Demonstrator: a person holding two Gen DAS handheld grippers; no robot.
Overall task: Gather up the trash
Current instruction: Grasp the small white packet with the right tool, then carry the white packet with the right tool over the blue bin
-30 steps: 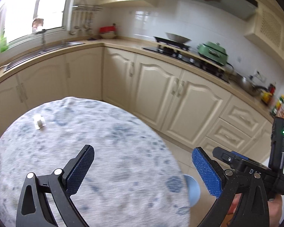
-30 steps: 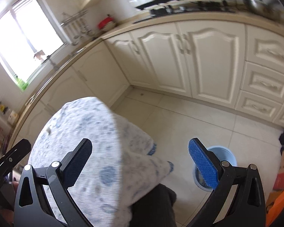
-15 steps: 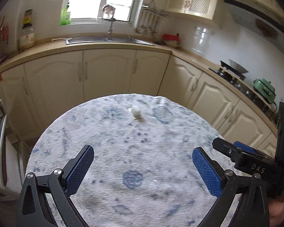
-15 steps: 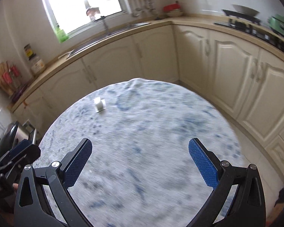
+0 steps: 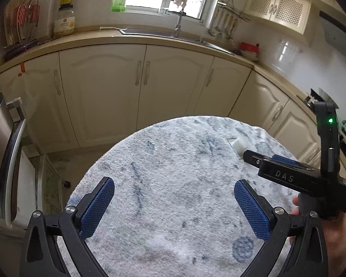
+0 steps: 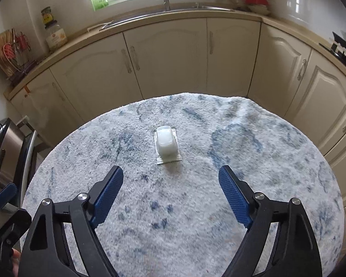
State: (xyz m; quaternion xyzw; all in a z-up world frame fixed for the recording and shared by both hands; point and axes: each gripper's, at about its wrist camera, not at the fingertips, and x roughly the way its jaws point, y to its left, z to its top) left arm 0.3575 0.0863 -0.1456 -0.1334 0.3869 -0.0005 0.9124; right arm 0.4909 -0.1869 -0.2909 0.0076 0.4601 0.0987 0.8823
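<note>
A small white plastic cup with a clear flat rim (image 6: 166, 145) lies on the round table under a blue-flecked white cloth (image 6: 276, 161). My right gripper (image 6: 170, 179) hovers just short of it, jaws closing but still wide apart, nothing between the blue pads. In the left wrist view the same cup (image 5: 240, 145) peeks out at the far right, partly hidden behind the right gripper's black body (image 5: 295, 177). My left gripper (image 5: 174, 195) stands open over the bare cloth (image 5: 173, 161), with nothing in it.
Cream kitchen cabinets (image 6: 168, 55) curve round behind the table, with a sink and window above. A steel appliance with a handle (image 5: 9, 161) stands at the left. A hob (image 6: 343, 50) sits on the counter at right. A hand (image 5: 329, 228) holds the right gripper.
Both views swung from the stove side and floor bin round to the table facing the sink. The white cup now lies close ahead of the right gripper, whose jaws have narrowed.
</note>
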